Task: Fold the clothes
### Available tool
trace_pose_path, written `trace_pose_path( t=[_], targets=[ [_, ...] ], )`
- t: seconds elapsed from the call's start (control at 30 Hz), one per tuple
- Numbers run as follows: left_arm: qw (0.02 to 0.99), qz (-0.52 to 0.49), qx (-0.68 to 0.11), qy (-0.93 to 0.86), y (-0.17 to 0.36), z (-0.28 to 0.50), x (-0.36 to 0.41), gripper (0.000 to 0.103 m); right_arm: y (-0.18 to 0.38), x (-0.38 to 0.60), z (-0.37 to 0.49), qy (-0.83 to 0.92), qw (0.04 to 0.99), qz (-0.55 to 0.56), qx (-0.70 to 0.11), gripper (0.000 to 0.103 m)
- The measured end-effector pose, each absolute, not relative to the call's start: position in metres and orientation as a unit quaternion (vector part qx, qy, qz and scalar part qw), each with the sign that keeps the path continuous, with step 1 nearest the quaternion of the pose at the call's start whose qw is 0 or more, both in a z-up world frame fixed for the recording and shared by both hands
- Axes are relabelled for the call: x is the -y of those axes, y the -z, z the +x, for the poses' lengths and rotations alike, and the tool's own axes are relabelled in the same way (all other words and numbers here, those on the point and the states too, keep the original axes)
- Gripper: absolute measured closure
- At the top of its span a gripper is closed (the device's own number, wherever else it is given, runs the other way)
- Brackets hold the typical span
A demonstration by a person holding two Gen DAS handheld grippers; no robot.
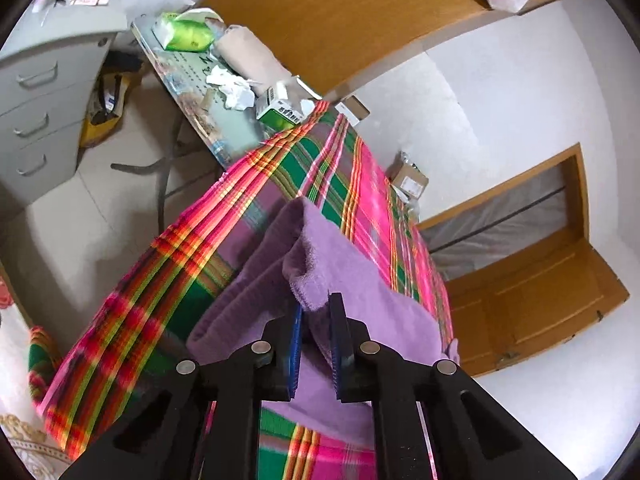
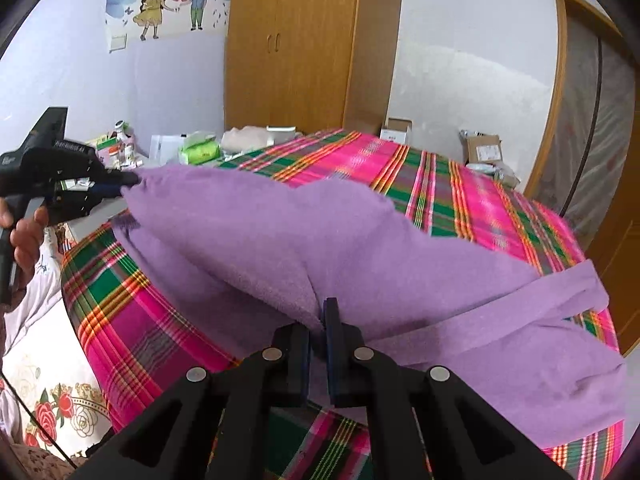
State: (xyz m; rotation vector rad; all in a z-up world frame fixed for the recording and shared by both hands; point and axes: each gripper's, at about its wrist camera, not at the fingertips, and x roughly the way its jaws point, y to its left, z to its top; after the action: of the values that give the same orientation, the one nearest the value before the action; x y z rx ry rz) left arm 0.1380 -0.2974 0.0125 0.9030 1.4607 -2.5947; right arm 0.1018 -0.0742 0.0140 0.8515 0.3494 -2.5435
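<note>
Through my left wrist camera, my left tool [image 1: 316, 312] had its two fingers drawn in on a bunched corner of the purple garment [image 1: 348, 280]. A narrow gap showed between the blue pads, but terry cloth filled it, so I judged the grip sound. The cloth ran away from the fingers in a doubled ridge, lifted off the plaid bedspread [image 1: 192, 256] beneath. Beyond the bed stood a cluttered counter [image 1: 224, 120] with a green tissue pack [image 1: 188, 34] and crumpled paper, well apart from my work.

Through my right wrist camera, my right tool [image 2: 320, 320] was closed nearly flat on another gathered edge of the same garment [image 2: 360, 248], the cloth pinched into a tight pleat between the fingers. From here I could see my left tool [image 2: 116, 186] across the bed, gripping the far corner, with my hand [image 2: 24, 240] behind it. The garment hung stretched between the two grips, sagging in the middle, while a sleeve or belt [image 2: 560, 304] trailed across the bedspread [image 2: 460, 184] toward the right edge.

I judged this to be the carrying-over part of a fold: one edge held up at both ends, not yet laid down. The next move called for bringing both tools forward together, keeping the edge taut and level, lowering it onto the opposite edge, and minding that trailing strip so it did not get trapped crooked.
</note>
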Motion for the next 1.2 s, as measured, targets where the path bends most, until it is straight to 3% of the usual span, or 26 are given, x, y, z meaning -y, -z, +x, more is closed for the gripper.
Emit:
trace_pose_path(
  t=[0.3, 0.63, 0.77, 0.9, 1.2],
  targets=[
    [0.037, 0.329, -0.475, 0.815, 0.023, 0.142, 0.300, 0.091, 0.019, 0.081, 0.096, 0.896, 0.222, 0.358, -0.145, 0.096],
    [0.063, 0.344, -0.429, 0.833, 0.009, 0.145, 0.287, 0.087, 0.023, 0.071, 0.089, 0.891, 0.231, 0.374, -0.111, 0.094],
    [0.075, 0.337, -0.400, 0.849, -0.003, 0.154, 0.280, 0.087, 0.016, 0.063, 0.090, 0.892, 0.244, 0.372, -0.083, 0.090],
    [0.109, 0.312, -0.363, 0.871, -0.021, 0.165, 0.272, 0.087, 0.006, 0.048, 0.093, 0.890, 0.265, 0.370, -0.038, 0.077],
    [0.044, 0.295, -0.316, 0.901, -0.043, 0.156, 0.226, 0.084, -0.009, -0.021, 0.093, 0.908, 0.212, 0.358, 0.041, 0.076]
  ],
)
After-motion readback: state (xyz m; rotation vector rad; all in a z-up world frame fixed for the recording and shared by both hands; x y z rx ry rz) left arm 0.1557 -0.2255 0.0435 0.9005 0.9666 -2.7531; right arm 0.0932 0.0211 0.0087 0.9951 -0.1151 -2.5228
